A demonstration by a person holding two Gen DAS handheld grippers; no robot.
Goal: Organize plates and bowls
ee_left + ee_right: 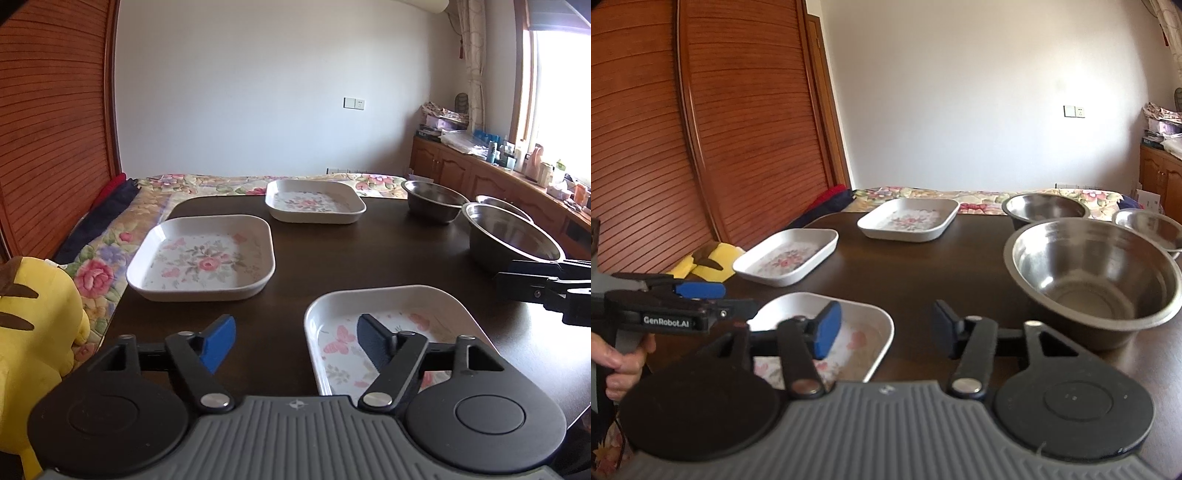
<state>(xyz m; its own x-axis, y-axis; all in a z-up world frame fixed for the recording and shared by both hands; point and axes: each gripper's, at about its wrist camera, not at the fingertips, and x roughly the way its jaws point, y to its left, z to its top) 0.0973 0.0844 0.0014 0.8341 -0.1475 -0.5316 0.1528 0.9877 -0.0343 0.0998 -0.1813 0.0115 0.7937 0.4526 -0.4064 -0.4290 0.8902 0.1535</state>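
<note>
Three square flowered plates lie spread apart on the dark table (288,258): the near plate (388,332) just under the grippers, the middle plate (203,258) further off to the left, and the far plate (314,201) near the back edge. Three steel bowls stand on the right side, the big bowl (1093,280) nearest, a second bowl (1045,210) behind it and a small bowl (1148,225) at the far right. Nothing is stacked, so the sorting looks barely begun.

The left gripper (295,336) hovers with its fingers wide and empty, straddling the near plate's left rim, probably lined up to pinch that rim (one finger inside, one outside). The right gripper (886,328) also has its fingers wide apart, holding nothing, between the near plate and the big bowl.

A yellow plush toy (33,332) sits off the table's left edge on a flowered bedspread (110,258); neither blocks the way
</note>
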